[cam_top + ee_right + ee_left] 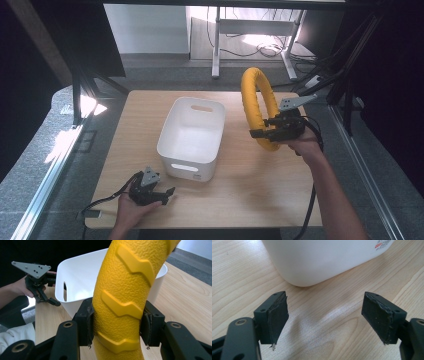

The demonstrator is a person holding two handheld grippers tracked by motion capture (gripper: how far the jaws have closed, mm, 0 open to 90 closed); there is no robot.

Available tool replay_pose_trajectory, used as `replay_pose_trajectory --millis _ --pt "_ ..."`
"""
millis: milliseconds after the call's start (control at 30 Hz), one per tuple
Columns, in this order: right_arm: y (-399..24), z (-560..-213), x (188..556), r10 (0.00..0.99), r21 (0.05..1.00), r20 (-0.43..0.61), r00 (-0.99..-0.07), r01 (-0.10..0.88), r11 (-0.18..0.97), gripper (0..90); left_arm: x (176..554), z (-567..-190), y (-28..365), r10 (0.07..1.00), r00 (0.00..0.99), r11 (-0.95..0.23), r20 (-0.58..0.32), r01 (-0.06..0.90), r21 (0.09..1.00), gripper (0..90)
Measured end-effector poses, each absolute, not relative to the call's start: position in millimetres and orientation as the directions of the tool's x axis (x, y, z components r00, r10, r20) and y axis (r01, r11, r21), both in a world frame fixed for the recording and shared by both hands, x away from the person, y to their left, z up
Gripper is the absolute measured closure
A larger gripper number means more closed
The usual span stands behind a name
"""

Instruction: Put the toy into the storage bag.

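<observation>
A yellow textured ring stands upright above the right side of the table, to the right of a white bin. My right gripper is shut on the ring's lower part; in the right gripper view both pads press the ring from either side, with the bin behind it. My left gripper rests near the table's front left, just in front of the bin, open with nothing between its fingers. In the left gripper view the gripper faces the bin's rounded corner.
The wooden table has free room on its front and right parts. A metal frame and a desk with cables stand behind it. Grey floor lies on both sides.
</observation>
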State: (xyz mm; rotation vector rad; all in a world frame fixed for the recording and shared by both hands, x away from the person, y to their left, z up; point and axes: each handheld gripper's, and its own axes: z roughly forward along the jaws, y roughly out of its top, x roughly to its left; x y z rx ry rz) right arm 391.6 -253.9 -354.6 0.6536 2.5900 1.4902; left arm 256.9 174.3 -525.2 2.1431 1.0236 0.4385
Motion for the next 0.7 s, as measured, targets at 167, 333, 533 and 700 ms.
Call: replay_pose_trajectory --millis 167,333,533,700 --pt "-251 -351 390 0.395 0.849 0.131 -0.909 0.309 0.429 52.1 257 -525 174 0.777 0.63 -0.436 0.002 0.536 0.723 21.5" --pt "-248 -348 387 0.385 0.856 0.127 -0.914 0.297 0.423 52.1 257 -525 174 0.778 0.629 -0.436 0.002 0.537 0.722 21.5" --pt "-243 -338 381 0.363 0.869 0.114 -0.925 0.27 0.414 52.1 257 -525 175 0.776 0.63 -0.439 0.005 0.535 0.722 21.5" --pt "-236 -328 378 0.347 0.88 0.098 -0.933 0.244 0.408 52.1 257 -525 174 0.779 0.628 -0.432 0.0 0.537 0.725 21.5"
